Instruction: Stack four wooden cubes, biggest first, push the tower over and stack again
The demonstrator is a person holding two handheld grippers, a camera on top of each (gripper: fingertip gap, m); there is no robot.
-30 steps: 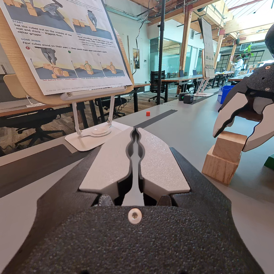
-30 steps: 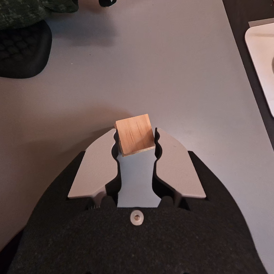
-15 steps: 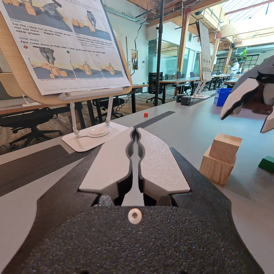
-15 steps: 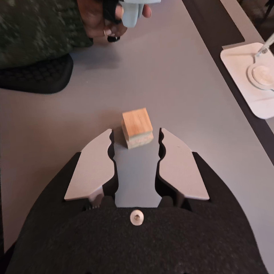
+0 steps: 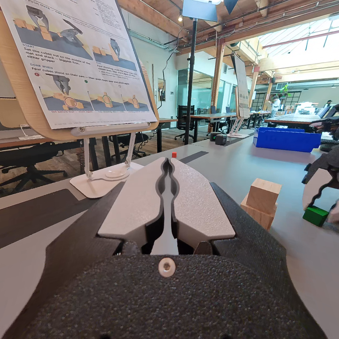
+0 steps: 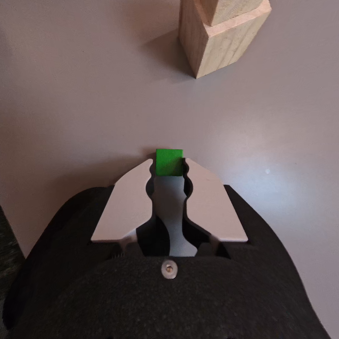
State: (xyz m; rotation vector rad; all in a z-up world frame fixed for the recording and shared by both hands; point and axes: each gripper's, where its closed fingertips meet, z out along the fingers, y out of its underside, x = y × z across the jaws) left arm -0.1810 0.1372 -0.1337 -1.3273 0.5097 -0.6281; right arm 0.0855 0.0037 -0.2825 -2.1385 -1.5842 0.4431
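Observation:
Two plain wooden cubes stand stacked on the grey table, the smaller [image 5: 262, 194] on the larger [image 5: 257, 216]; the stack [image 6: 220, 36] also shows at the top of the right wrist view. My right gripper [image 6: 168, 161] is down at the table to the right of the stack, its fingertips closed on a small green cube [image 6: 169, 162] that sits at table level. The left wrist view shows this cube [image 5: 315, 218] between the right gripper's fingers [image 5: 310, 192]. My left gripper [image 5: 168, 160] is shut with nothing between its fingers, left of the stack. A tiny red cube [image 5: 174, 155] lies far back.
A white stand [image 5: 102, 179] holding an instruction sheet is at the back left. A dark strip [image 5: 36, 211] runs along the table's far side. A blue bin [image 5: 286, 141] and two small black devices [image 5: 218, 138] sit farther back. The gap from one gripper's tips to the other's is roughly 35 cm.
My right gripper opened off the upper wooden cube, lifted away from the stack, came down over the green cube and closed on it. My left gripper stayed shut and barely moved.

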